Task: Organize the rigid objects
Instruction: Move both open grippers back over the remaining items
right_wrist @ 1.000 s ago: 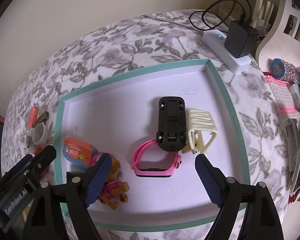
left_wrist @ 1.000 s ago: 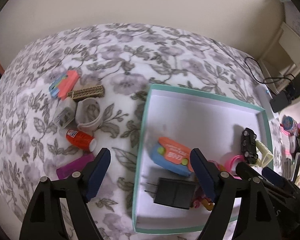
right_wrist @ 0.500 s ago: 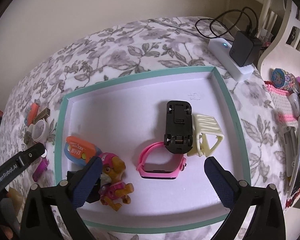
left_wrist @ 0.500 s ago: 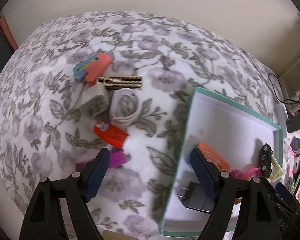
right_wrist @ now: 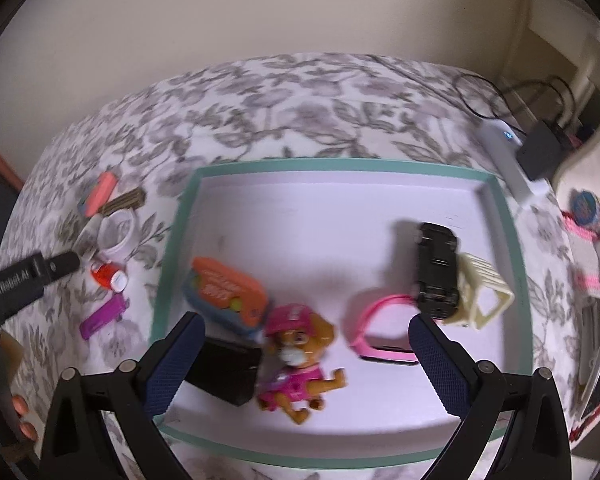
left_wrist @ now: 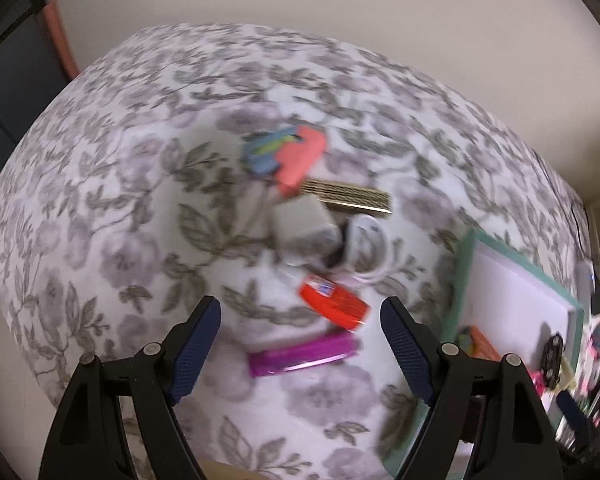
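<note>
Floral bedspread fills the left view now: the left gripper, spread and empty, has swung off the teal-rimmed tray toward the purple lighter and orange tube, likely next. Right gripper hovers spread over the tray.

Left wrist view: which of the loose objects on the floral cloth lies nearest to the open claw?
The purple bar. It lies flat just ahead of the left claw, closer than the red tube and the white ring beyond it.
</note>
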Motion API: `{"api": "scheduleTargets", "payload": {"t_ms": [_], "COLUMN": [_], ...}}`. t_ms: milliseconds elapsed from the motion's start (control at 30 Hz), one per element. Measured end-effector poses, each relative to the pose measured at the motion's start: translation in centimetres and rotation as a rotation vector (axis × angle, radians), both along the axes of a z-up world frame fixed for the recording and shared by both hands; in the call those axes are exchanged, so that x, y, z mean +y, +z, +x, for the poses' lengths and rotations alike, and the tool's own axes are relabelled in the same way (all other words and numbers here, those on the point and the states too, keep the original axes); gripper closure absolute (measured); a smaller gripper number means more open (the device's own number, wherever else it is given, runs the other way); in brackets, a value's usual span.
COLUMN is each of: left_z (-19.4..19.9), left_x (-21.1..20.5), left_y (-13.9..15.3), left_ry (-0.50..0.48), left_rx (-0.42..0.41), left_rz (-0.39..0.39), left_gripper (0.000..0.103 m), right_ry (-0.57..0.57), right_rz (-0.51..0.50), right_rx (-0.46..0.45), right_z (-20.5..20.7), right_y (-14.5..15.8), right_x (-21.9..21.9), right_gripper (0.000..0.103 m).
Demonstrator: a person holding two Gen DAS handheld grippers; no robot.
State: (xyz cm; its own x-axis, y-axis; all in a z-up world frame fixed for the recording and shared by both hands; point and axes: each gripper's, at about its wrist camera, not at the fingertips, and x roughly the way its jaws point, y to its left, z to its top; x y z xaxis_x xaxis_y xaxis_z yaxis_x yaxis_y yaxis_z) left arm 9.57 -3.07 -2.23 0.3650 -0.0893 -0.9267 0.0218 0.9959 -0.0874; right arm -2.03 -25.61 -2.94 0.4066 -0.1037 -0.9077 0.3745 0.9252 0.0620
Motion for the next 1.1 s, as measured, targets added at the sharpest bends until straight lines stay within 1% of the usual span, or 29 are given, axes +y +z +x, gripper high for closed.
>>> {"api": "scheduleTargets", "payload": {"t_ms": [133, 333, 467, 667, 800, 933, 1000, 1100], "left_z": [0.4, 0.6, 0.7, 0.9, 0.7, 0.8, 0.9, 0.8], "left_x": [2.3, 4.6, 5.6, 5.8, 6.9, 7.9, 8.4, 9.6], "left_y": [-0.2, -0.6, -0.8, -2.0, -2.5, -3.3, -4.1, -5.3], "left_ry": [0.048, 0.100, 0.116, 0.097, 0.145, 0.172, 0.185, 0.219], "left_rx": [0.014, 0.035, 0.037, 0.085, 0.097, 0.110, 0.133, 0.170], "left_rz": [-0.037, -0.042, -0.048, -0.046, -0.055, -0.029, -0.010, -0.011], "left_gripper": [0.020, 0.020, 0.020, 0.020, 0.020, 0.020, 0.020, 0.020], "right_ry": [0.055, 0.136, 0.183, 0.216, 0.237, 0.282, 0.300, 0.318], "right_rz": [0.003, 0.038, 0.053, 0.035, 0.070, 0.066, 0.070, 0.080], "right_rx": [-0.010, -0.034, -0.022, -0.004, -0.015, -0.018, -0.014, 0.005], "right_z": [0.9, 2.3, 3.4, 4.3, 4.9, 5.6, 6.1, 6.7], "right_y": [0.1, 0.1, -0.6, -1.4, -1.6, -1.9, -2.3, -3.3], "right_x": [2.1, 5.7, 8.1, 10.1, 11.2, 13.1, 14.0, 14.9], "right_gripper": [0.000, 0.000, 0.000, 0.000, 0.000, 0.000, 0.000, 0.000]}}
